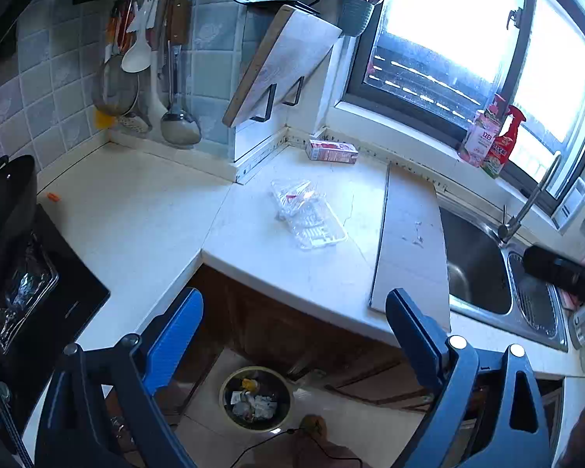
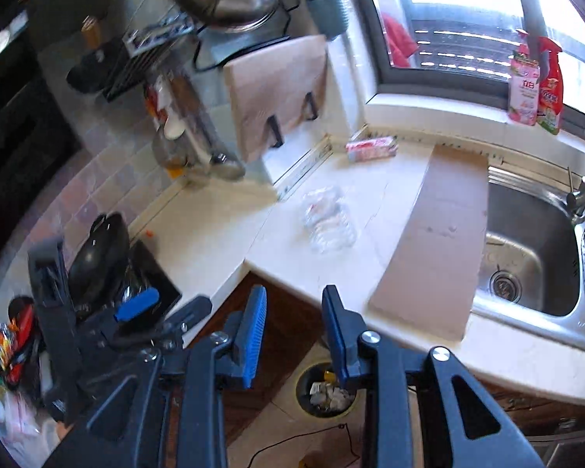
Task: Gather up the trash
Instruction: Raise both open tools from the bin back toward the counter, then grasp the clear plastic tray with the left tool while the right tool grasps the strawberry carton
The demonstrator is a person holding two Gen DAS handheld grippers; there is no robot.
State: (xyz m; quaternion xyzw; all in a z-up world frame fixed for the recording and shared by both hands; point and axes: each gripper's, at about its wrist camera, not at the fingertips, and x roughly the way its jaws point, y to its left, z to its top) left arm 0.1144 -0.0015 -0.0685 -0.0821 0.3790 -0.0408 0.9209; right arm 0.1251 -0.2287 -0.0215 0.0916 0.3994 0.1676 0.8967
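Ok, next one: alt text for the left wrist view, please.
The open left gripper hovers empty above a white kitchen counter where clear plastic packaging and a small pink carton lie. Below the counter edge, a round trash bin with scraps stands on the floor; a steel sink is at right.

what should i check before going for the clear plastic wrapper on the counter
1. Left gripper open and empty: ok.
2. Right gripper empty: ok, though its jaws stand narrower than the left's.
3. Clear plastic wrapper lies alone on the white counter, nothing on top: ok.
4. Path from either gripper to the wrapper free of objects: ok.
5. Trash bin on the floor below the counter edge, uncovered, already holding scraps: ok.
6. Pink box by the wall is trash as well: cannot tell.
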